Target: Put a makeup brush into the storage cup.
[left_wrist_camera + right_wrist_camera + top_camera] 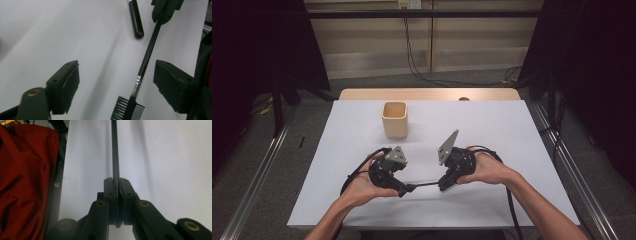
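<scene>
Slim black comb-brush [146,58] w/ silver ferrule, toothed head, thin handle.

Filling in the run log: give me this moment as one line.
left gripper: jaws open around thin black comb-brush, not pressing | right gripper: shut on its handle | beige square cup: upright on white table

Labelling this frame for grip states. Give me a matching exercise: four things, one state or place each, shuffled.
Things:
1. left gripper
2. right gripper
3. comb brush
4. beige cup

States or places:
A. standing upright on the white table, untouched
B. open, fingers apart on either side of the tool
C. shut on a thin black handle
D. spanning from one gripper to the other

Pairs: 1-B, 2-C, 3-D, 4-A
</scene>
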### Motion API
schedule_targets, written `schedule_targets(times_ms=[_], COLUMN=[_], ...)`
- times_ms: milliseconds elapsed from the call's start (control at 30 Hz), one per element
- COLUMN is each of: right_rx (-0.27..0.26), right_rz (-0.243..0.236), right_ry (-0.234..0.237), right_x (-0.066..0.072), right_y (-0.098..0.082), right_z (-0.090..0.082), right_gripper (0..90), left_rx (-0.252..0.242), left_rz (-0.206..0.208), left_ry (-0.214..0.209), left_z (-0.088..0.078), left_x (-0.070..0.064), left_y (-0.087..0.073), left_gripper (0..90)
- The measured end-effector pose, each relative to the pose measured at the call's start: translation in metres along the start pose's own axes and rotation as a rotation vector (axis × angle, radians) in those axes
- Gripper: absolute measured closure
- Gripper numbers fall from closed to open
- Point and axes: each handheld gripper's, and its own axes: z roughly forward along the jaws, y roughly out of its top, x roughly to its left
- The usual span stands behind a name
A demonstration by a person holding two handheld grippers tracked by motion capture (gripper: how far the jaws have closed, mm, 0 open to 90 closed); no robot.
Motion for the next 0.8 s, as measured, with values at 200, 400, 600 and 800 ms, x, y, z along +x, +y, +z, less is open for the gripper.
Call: schedule_targets(times_ms=[200,400,600,800], right_rx=[-0.019,-0.046,-0.059,-0.087], right_rz=[0.022,0.056,0.089,0.127], right_ry=[-0.015,-0.029,-0.058,-0.081], right_x=[0.0,-0.002,-0.001,0.0], right_y=[-0.007,-0.017,-0.026,-0.034], right_z=[-0.002,-0.005,-0.01,-0.013], right_gripper=[86.3,86.2,86.3,86.3], left_rx=[-0.045,-0.095,-0.156,-0.206], left_rz=[-0.031,-0.074,-0.109,-0.113], left_ry=[0.029,0.057,0.076,0.124], left_z=[-0.005,-0.014,-0.023,-0.027], left_x=[0.0,0.004,0.006,0.004], left_y=[-0.007,-0.016,-0.023,-0.031], left_gripper=[8.6,5.3,3.0,3.3])
